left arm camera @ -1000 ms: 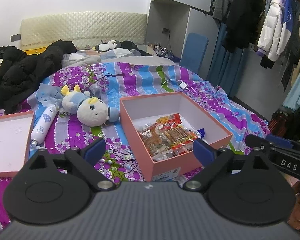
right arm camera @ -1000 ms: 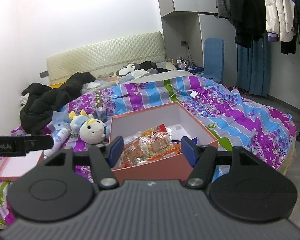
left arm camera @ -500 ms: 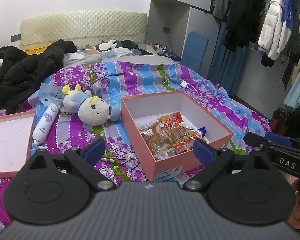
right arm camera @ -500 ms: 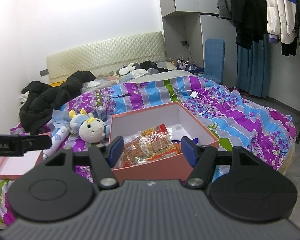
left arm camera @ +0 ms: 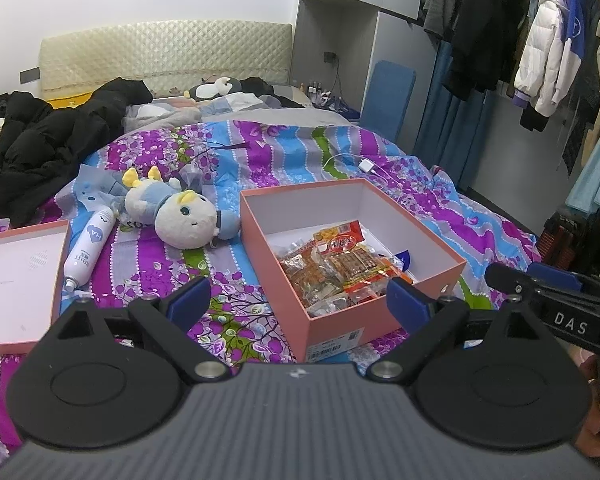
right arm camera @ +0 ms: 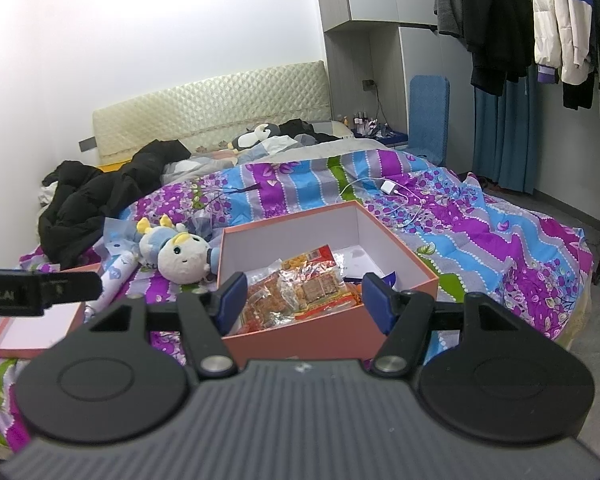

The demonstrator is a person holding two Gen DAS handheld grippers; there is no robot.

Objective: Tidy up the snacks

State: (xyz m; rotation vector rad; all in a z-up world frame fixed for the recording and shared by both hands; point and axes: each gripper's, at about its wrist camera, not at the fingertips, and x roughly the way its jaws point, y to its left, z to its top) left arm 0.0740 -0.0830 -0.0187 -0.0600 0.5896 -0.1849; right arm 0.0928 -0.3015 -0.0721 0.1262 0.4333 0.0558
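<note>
Scene: bed with a striped floral quilt (left arm camera: 284,152); one open pink box (left arm camera: 380,320) sits on it, near the foot edge.
Snacks: a heap of snack packets (left arm camera: 336,264) lies inside the box, toward its near side; the far half of the floor is bare. Exact packet count cannot be told, wrappers overlap.
Left gripper (left arm camera: 298,298): jaws spread, nothing between the pads, hanging above the quilt just short of the box's near corner.
Right gripper (right arm camera: 304,294): jaws spread and empty, in front of the box's near wall.
Counts: one box, one box lid (left arm camera: 16,276) lying inside-up to the left, one plush doll (left arm camera: 180,216), one white spray can (left arm camera: 86,246), one charger with cable (left arm camera: 368,166).
Risk 1: glossy wrappers are likely to slip from a shallow pinch.
Risk 2: overlapping packets; closing on one may drag up a neighbour.
Risk 3: box rests on soft bedding; a push against its wall could tilt or slide it.
</note>
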